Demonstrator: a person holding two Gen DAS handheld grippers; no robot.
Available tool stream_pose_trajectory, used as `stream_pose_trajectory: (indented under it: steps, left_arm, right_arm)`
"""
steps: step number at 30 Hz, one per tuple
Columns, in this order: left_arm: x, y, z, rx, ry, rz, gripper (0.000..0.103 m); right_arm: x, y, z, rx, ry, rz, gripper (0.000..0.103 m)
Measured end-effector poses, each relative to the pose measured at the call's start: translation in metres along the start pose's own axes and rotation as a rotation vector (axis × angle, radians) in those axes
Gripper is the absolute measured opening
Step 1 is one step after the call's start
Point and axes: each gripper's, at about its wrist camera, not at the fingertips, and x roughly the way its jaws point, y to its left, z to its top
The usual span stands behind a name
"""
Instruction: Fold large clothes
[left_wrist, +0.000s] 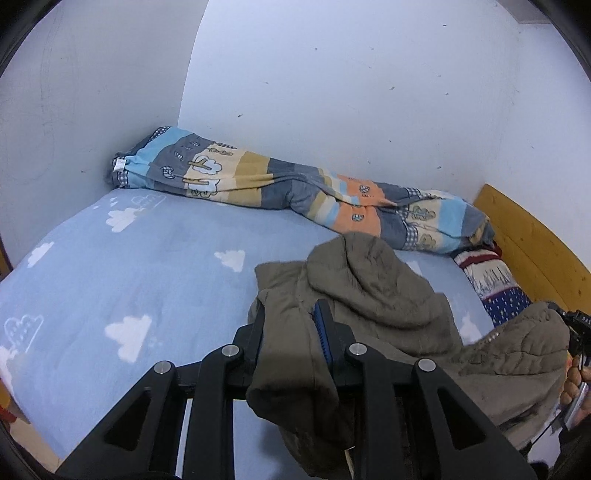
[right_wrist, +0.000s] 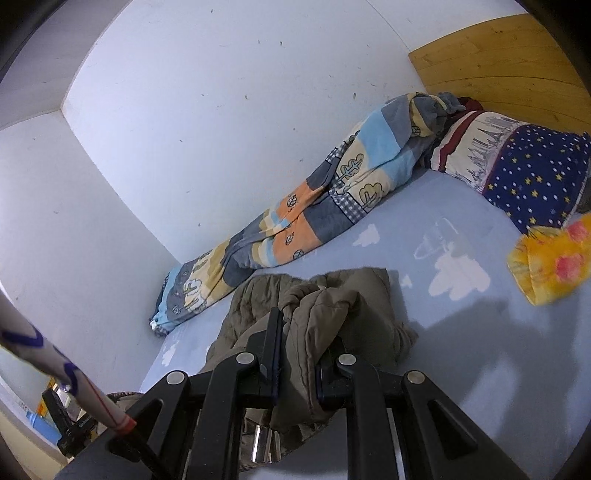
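left gripper (left_wrist: 291, 332): black linkage arms, round silver pivot screws, blue ribbed finger pad | right gripper (right_wrist: 301, 350): matching black arms, silver screws

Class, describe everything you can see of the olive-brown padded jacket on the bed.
The jacket is olive-brown, quilted and puffy, looking like soft padded fabric. It lies crumpled, not yet folded, on the blue cloud-print sheet, near the patchwork quilt along the wall. The left gripper and right gripper each pinch a bunch of it, lifting parts off the bed.
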Motion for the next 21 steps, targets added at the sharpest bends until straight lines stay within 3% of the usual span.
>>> stream_pose_trajectory:
  steps: [8,12,16,21]
  left_arm:
    - [0.083,0.003,0.057,-0.06,0.03,0.044,0.032]
    - [0.122,0.006,0.082,-0.025,-0.01,0.147,0.036]
    - [0.161,0.018,0.095,-0.042,0.035,0.173,0.037]
    - [0.191,0.025,0.1,-0.006,0.029,0.219,0.04]
  right_arm:
    - [0.082,-0.005,0.042,-0.006,0.025,-0.056,0.014]
    - [0.134,-0.015,0.053,0.003,0.065,-0.103,0.014]
    - [0.186,-0.025,0.056,-0.003,0.103,-0.172,0.014]
    - [0.238,-0.043,0.053,-0.004,0.145,-0.239,0.014]
